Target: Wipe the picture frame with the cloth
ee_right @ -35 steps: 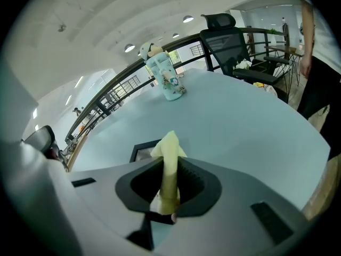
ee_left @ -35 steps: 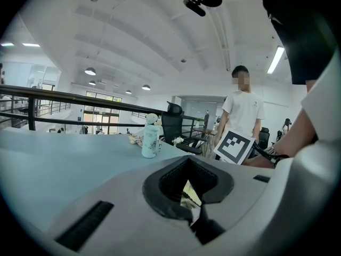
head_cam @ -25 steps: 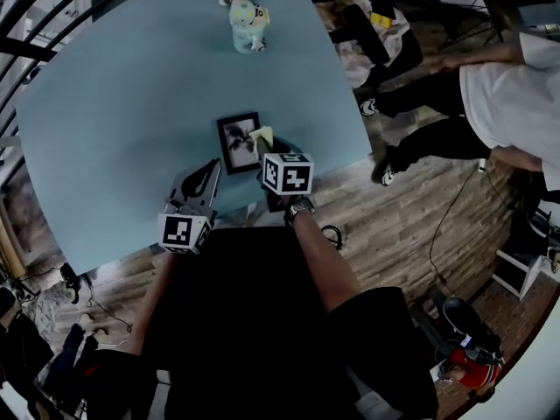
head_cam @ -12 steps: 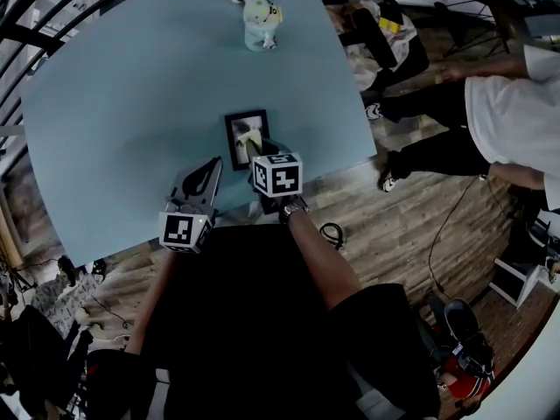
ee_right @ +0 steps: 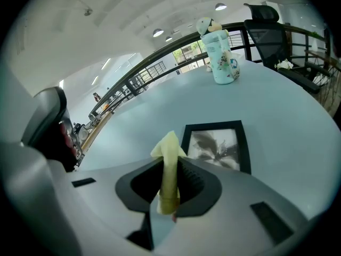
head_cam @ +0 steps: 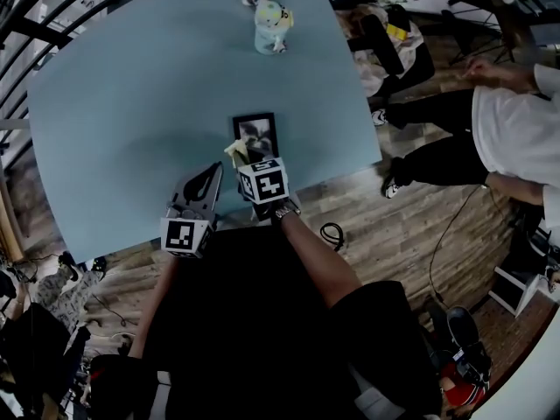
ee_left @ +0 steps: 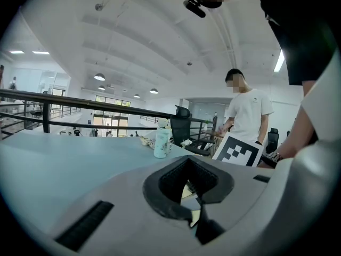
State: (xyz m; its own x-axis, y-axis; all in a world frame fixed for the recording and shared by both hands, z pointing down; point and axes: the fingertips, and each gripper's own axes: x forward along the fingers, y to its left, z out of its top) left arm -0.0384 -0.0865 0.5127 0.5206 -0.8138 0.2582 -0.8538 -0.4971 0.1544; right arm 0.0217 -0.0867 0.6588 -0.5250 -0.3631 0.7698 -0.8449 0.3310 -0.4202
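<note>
The picture frame (head_cam: 256, 135) lies flat on the light blue tabletop (head_cam: 122, 103), just above the middle of the head view and not far from the tabletop's near edge. It is a black frame around a grey, blurry print.

The right gripper (head_cam: 244, 159) sits right at the frame's lower left corner. Its jaws are clamped on the cloth (head_cam: 235, 150), a pale yellow strip that pokes out past the jaw tips. In the right gripper view the cloth (ee_right: 169, 170) stands up in the middle between the dark jaws, and the picture frame (ee_right: 216, 146) lies just behind it, right of centre. I can't tell whether the cloth touches the frame.

The left gripper (head_cam: 208, 175) is at lower left of the frame, resting low at the tabletop's near edge, clear of the picture. In its own view the jaws are closed together with nothing gripped between them.

Farther up the tabletop, near the top of the head view, stands a pale drink bottle (head_cam: 271, 28) with a cartoon print. It is well apart from the frame. A person in a white shirt (head_cam: 516, 129) stands on the wooden floor (head_cam: 394, 226) at the right edge.
</note>
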